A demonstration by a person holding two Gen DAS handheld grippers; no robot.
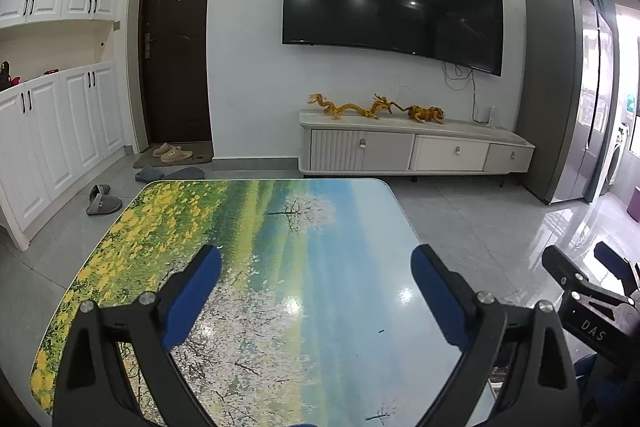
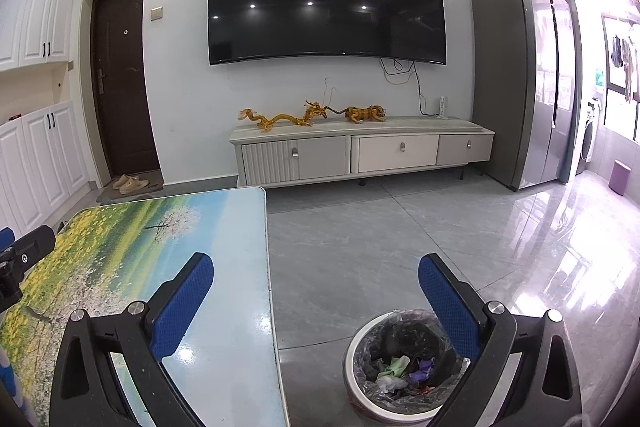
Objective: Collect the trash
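Floor: one bin [image 2: 404, 363]; two hand-held grippers [image 1: 316, 267] agape.

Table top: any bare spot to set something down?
The whole table shows bare, from the far edge back to the left gripper. Floor right of it is open up to the trash bin, under the right gripper.

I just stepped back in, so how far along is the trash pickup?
It looks nearly finished. Crumpled trash already lies in the lined bin on the floor beside the table, whose visible top shows no litter. Nothing is in hand: the left hand-held gripper and right hand-held gripper are both open. No remaining trash is visible.
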